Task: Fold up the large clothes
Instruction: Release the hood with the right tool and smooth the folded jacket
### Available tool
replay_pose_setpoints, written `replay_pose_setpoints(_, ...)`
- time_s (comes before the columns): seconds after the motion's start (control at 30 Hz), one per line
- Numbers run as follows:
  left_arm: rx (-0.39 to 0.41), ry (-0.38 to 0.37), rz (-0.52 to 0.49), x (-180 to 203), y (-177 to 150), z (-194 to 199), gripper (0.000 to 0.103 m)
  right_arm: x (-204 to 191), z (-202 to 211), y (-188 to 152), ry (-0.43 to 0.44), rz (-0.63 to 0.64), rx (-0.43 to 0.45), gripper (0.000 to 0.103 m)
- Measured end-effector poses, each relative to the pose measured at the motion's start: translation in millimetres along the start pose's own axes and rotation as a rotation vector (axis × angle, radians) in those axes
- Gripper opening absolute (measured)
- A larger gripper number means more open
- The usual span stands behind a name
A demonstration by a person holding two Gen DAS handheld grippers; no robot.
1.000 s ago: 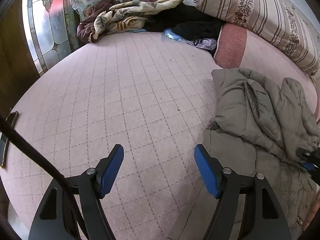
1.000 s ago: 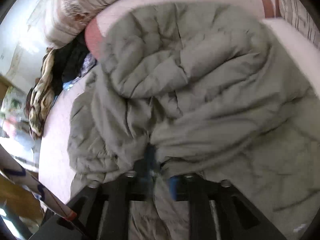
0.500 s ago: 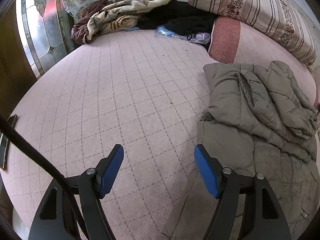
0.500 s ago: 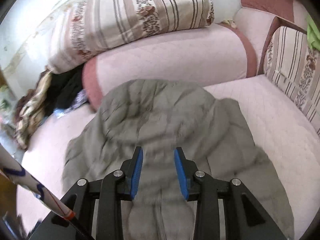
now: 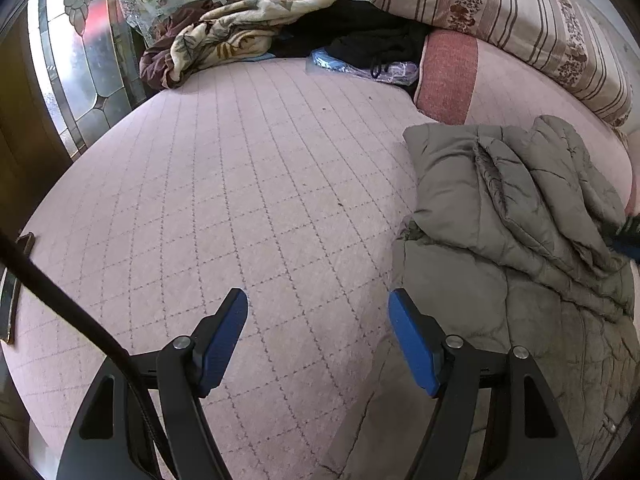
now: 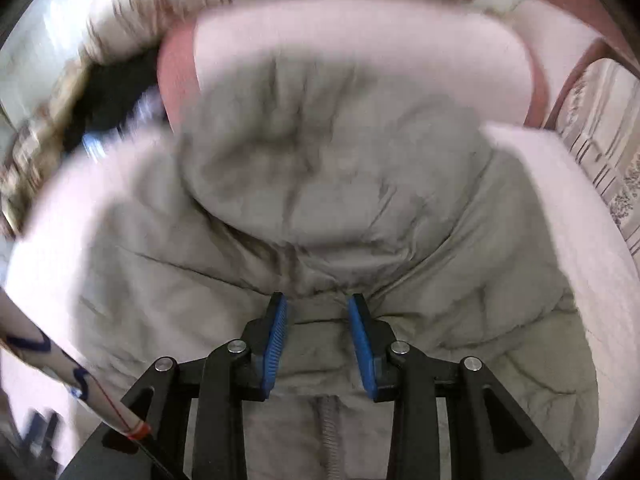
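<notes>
A grey-olive padded jacket (image 5: 512, 216) lies on the pink quilted sofa seat (image 5: 240, 200), its upper part folded over the body. My left gripper (image 5: 318, 312) is open and empty above the bare seat, just left of the jacket's edge. In the right wrist view my right gripper (image 6: 318, 306) is open, its blue pads either side of the fabric near the jacket's (image 6: 320, 184) hood and zipper line, not closed on it. The view is motion-blurred. The right gripper's tip shows at the right edge of the left wrist view (image 5: 626, 236).
A heap of blankets and dark clothes (image 5: 256, 40) lies at the far end of the seat. A striped cushion (image 5: 500, 12) and pink bolster (image 5: 448, 76) line the back. A stained-glass door (image 5: 84, 64) stands at left. A striped armrest cushion (image 6: 608, 144) is at right.
My right gripper let go of the jacket fold, opened, then came down toward the jacket by the hood. The folded part now lies settled. My left gripper stayed open, shifting slightly.
</notes>
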State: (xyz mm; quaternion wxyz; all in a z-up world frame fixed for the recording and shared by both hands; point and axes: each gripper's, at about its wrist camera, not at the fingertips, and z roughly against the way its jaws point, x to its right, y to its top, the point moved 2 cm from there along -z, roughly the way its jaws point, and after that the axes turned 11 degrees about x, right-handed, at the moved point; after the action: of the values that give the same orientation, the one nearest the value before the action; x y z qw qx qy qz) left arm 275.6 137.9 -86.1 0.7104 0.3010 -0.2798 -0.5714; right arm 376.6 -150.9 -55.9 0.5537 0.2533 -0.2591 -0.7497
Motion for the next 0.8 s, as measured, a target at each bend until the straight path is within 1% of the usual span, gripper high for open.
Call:
replay_pose_setpoints(0.07,0.001,0.002,0.009,-2,0,1,0.072,-10,9,7,0.000,0.012,0.044,0.035)
replay_pose_setpoints(0.13,-0.006,0.000,0.016,-5,-1,0,0.072,-21,4,7,0.000,0.027,0.045,0.035)
replay_pose_setpoints(0.17,-0.008,0.000,0.017,-4,0,0,0.072,-26,-5,5,0.002,0.027,0.030,0.035)
replay_pose_setpoints(0.23,-0.007,0.001,0.016,-5,0,0,0.072,-34,-29,-11,0.015,0.023,-0.048,0.035)
replay_pose_setpoints(0.3,-0.005,0.002,0.012,-4,0,-1,0.072,-43,-55,-25,0.006,0.022,-0.106,0.035)
replay_pose_setpoints(0.4,-0.006,-0.002,0.015,-4,1,-2,0.072,-53,-61,-35,-0.024,0.104,-0.088,0.036)
replay_pose_setpoints(0.47,-0.012,-0.002,0.017,-5,1,-3,0.072,-55,-51,-30,-0.037,0.131,-0.085,0.036)
replay_pose_setpoints(0.5,-0.015,-0.003,0.019,-5,1,-3,0.072,-56,-38,-25,-0.035,0.125,-0.048,0.036)
replay_pose_setpoints(0.57,-0.012,-0.003,0.027,-6,2,-2,0.072,-60,-13,-17,0.005,0.114,0.033,0.036)
replay_pose_setpoints(0.6,-0.010,-0.001,0.028,-6,1,-2,0.072,-65,-5,-15,0.032,0.115,0.044,0.036)
replay_pose_setpoints(0.67,-0.007,0.005,0.024,-6,1,-1,0.072,-74,-3,-16,0.085,0.111,0.029,0.036)
replay_pose_setpoints(0.7,-0.006,0.007,0.021,-5,0,0,0.072,-83,-7,-18,0.115,0.111,0.003,0.036)
replay_pose_setpoints(0.77,-0.005,0.012,0.016,-5,-1,0,0.072,-96,-22,-29,0.132,0.126,-0.040,0.037)
replay_pose_setpoints(0.8,-0.003,0.014,0.012,-5,-1,0,0.072,-103,-33,-38,0.134,0.140,-0.080,0.043)
